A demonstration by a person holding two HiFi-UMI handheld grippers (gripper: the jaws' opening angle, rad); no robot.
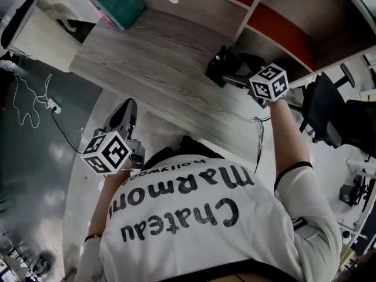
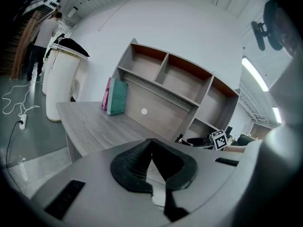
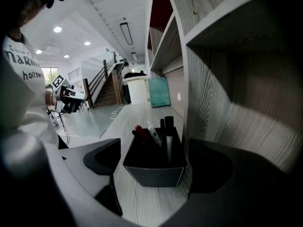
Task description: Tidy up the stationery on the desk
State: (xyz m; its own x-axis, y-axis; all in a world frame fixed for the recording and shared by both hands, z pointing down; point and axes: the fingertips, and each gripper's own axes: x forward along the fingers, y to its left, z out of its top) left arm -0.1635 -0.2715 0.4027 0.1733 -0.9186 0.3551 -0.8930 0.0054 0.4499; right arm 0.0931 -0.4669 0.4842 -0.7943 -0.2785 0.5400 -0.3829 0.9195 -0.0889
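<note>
Shirt (image 1: pixel 194 216): white with dark print; fills the lower head view, closest to the lens.
Left gripper (image 2: pixel 151 145): clenched, with the black pads meeting at their tips and nothing between them. It is held low, on the near side of the desk's edge.
Right gripper (image 3: pixel 154 148): released, with the jaws wide apart on either side of the pen holder and a gap showing on each side.
Pen holder (image 3: pixel 154 171): black square box standing upright on the desk, between the right gripper's jaws.
Pens (image 3: pixel 169 136): several stand inside the holder, tops above the rim; one is red-tipped, one white, the others dark.
Desk (image 3: pixel 142 202): grey wood grain, under the right gripper and ahead of the left gripper.
Shelf unit (image 2: pixel 180 79): open compartments at the back of the desk; one upright panel is just to the right of the right gripper.
Books (image 2: pixel 116 96): one teal, one pink, upright against the shelf unit, well ahead of both grippers.
</note>
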